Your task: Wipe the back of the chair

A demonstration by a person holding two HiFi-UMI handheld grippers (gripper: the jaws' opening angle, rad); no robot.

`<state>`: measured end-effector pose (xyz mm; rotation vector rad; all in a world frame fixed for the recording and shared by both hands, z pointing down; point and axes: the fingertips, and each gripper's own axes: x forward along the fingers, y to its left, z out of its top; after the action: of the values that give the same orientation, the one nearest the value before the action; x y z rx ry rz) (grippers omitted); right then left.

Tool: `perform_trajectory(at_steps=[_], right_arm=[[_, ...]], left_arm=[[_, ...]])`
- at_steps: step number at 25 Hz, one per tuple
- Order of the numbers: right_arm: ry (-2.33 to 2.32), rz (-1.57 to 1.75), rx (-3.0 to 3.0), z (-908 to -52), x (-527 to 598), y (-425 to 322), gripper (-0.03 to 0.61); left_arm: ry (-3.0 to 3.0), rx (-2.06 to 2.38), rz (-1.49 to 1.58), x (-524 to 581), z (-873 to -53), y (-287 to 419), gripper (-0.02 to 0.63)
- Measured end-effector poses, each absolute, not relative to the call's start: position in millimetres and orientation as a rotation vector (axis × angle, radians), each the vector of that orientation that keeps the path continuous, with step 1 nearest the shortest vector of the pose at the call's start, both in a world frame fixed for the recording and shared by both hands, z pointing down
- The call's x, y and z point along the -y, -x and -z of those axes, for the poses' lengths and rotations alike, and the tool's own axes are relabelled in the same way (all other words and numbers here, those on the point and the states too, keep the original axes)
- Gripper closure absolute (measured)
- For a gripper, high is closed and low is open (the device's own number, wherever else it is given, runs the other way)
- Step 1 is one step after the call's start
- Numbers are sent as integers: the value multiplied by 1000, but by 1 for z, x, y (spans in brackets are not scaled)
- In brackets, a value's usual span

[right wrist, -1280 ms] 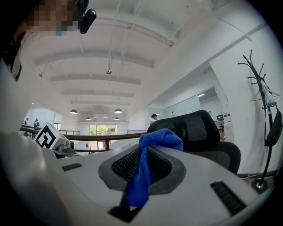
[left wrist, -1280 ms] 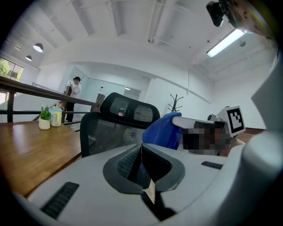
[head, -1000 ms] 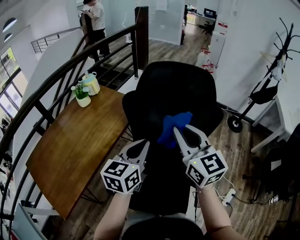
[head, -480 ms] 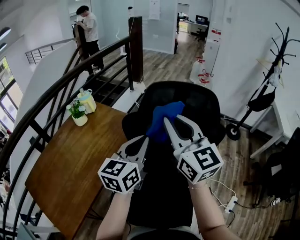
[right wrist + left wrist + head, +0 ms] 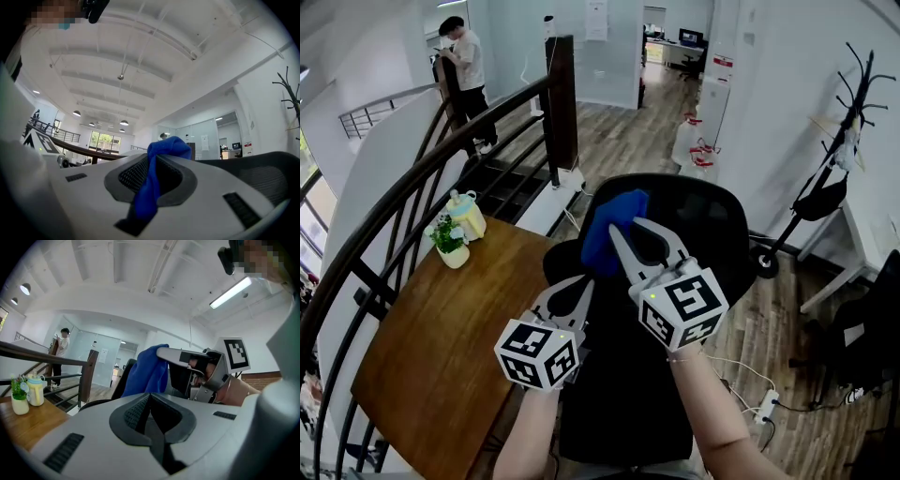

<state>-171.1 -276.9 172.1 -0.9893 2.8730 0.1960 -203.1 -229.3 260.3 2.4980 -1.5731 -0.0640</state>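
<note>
The right gripper (image 5: 625,227) pinches a crumpled blue cloth (image 5: 602,230) — up at the chair back.
Its jaws clamp the cloth at the upper left edge of the black mesh office chair's backrest (image 5: 708,220); the left gripper (image 5: 581,286), jaws pressed together, hangs lower, just beside the right one — over the backrest's left edge, near the brown wooden table (image 5: 441,328).

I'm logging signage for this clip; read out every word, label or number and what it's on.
No text is readable.
Sheet on the far wall: too small to read.
Red sign on the white cabinet: too blurred.
Left gripper and right gripper cubes: square patterns, no letters.
</note>
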Motion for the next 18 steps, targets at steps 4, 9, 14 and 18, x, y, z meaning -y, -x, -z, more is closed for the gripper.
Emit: perform_trajectory(at_steps=[4,9,14,18], right_arm=[[1037,-157,-2931,-197,294,179,520],[1085,-134,-2955,-207,312,174,518],[1138,-125,-2975,-209,323,162,518],[1197,-104,-2965,-212,330,146,518]], left_arm=[[-2486,1560,66,233,-270,207,598],[-2495,1544,57,236,-276,207,598],[-2511,1536,44,241,-276,198,598],[-2512,1536,54,245,-273,188,598]])
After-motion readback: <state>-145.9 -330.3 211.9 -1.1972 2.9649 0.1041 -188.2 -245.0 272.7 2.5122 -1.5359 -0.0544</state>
